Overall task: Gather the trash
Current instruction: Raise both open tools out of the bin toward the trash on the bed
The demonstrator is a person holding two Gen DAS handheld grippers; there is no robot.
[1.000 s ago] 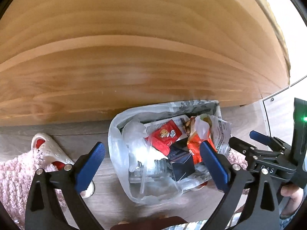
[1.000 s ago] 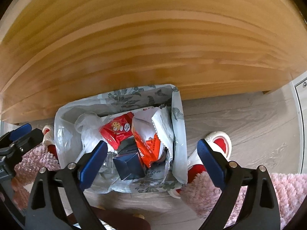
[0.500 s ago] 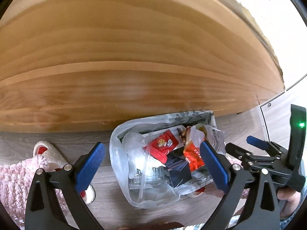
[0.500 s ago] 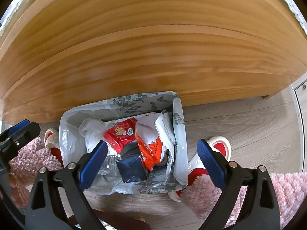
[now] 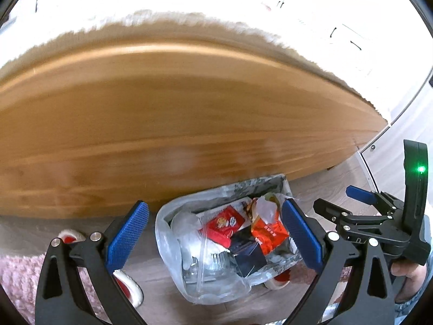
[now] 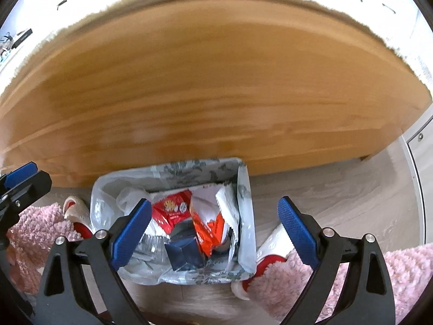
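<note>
Trash bin (image 6: 245,189) on floor against wooden bed frame (image 6: 205,86), packed w/ wrappers, clear cup. L gripper (image 5: 213,233), R gripper (image 6: 216,230) both spread wide, empty, above bin. Collecting looks mostly done; remaining trash not visible.

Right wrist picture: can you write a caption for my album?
Open right gripper above a lined trash bin full of wrappers, beside a wooden panel.
</note>
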